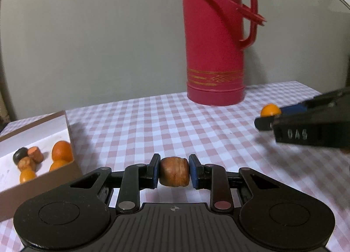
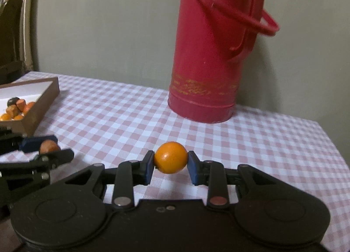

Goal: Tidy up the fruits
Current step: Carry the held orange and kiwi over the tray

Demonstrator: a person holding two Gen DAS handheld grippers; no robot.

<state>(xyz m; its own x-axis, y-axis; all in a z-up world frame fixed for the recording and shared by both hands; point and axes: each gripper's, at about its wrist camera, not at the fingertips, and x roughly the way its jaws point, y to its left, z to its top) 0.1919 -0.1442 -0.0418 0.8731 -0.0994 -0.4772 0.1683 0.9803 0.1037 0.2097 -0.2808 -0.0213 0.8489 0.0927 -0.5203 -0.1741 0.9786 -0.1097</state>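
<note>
My left gripper (image 1: 174,172) is shut on a brown, barrel-shaped wooden fruit (image 1: 174,171), held above the checked cloth. My right gripper (image 2: 170,164) is shut on a round orange fruit (image 2: 170,157). In the left wrist view the right gripper (image 1: 268,116) shows at the right edge with the orange fruit (image 1: 270,110) at its tips. The right wrist view has the left gripper (image 2: 47,148) low on the left, gripping the brown fruit (image 2: 49,146). A brown box with a white floor (image 1: 67,125) lies at the left and holds several orange, brown and dark fruits (image 1: 62,150).
A tall red thermos flask (image 1: 215,39) with a handle stands at the back of the table against a grey wall. The pink-and-white checked tablecloth (image 1: 153,125) covers the table, whose right edge (image 2: 328,133) drops off. A dark chair (image 2: 11,33) stands beyond the box.
</note>
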